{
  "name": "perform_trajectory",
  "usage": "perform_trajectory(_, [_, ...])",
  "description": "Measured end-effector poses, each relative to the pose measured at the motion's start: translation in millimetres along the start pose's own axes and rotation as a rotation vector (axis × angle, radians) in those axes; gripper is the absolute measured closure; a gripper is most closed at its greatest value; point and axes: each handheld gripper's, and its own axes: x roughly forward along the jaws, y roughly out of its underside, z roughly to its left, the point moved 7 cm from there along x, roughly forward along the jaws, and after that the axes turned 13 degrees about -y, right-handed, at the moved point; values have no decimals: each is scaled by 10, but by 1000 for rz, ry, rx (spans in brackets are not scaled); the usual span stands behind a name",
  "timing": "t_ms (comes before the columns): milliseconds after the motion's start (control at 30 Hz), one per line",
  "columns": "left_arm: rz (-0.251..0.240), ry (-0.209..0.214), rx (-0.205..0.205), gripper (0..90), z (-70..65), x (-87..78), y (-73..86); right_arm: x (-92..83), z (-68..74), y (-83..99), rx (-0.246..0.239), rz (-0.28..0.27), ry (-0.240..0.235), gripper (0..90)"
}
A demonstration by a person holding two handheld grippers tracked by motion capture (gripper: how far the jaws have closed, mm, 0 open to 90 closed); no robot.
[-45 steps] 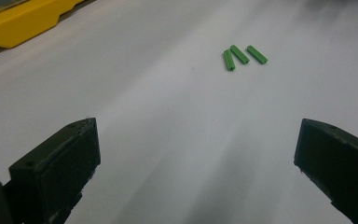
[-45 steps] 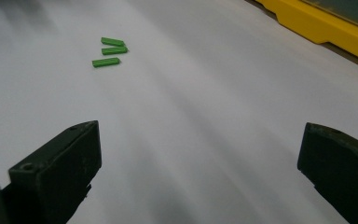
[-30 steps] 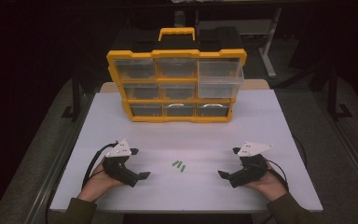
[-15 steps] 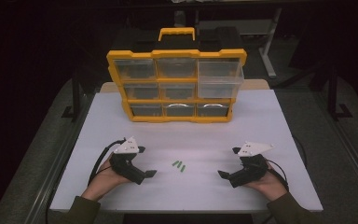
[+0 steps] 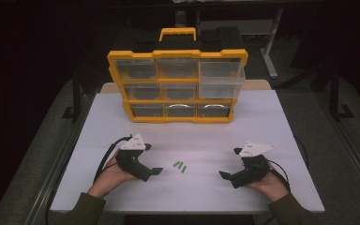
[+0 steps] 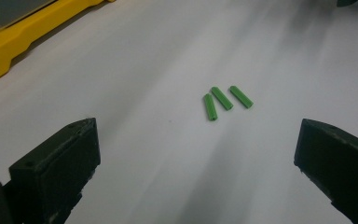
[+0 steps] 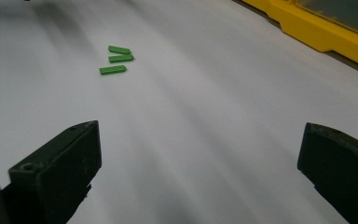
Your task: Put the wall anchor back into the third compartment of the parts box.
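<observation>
Three small green pegs [image 5: 180, 167] lie close together on the white table [image 5: 262, 122], between the two hands. My left gripper [image 5: 155, 171] rests low on the table just left of them, its jaws wide open and empty; the pegs [image 6: 225, 100] sit ahead between its jaws. My right gripper [image 5: 223, 175] sits to the right of the pegs, also open and empty, with the pegs [image 7: 115, 59] far off to its upper left. A yellow drawer organizer [image 5: 177, 84] with clear drawers stands at the table's far side.
The organizer's top right drawer [image 5: 220, 77] stands pulled out a little. Its yellow base edge [image 6: 9, 51] lies to the left gripper's upper left, and the same base [image 7: 321, 32] at the right gripper's upper right. Black cables trail behind both grippers.
My left gripper has slid right and slightly forward, closer to the green pegs. The right gripper has stayed where it was.
</observation>
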Motion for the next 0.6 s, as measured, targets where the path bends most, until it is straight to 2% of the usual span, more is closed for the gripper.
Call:
perform_trajectory(467, [10, 30, 17, 5, -87, 142, -151, 2, -2, -5, -14, 0, 2, 0])
perform_trajectory(567, [3, 36, 3, 5, -120, 174, -181, 3, -1, -5, -13, 0, 1, 0])
perform_trajectory(600, [6, 37, 10, 5, -126, 187, -190, 2, -3, -5, -13, 0, 2, 0])
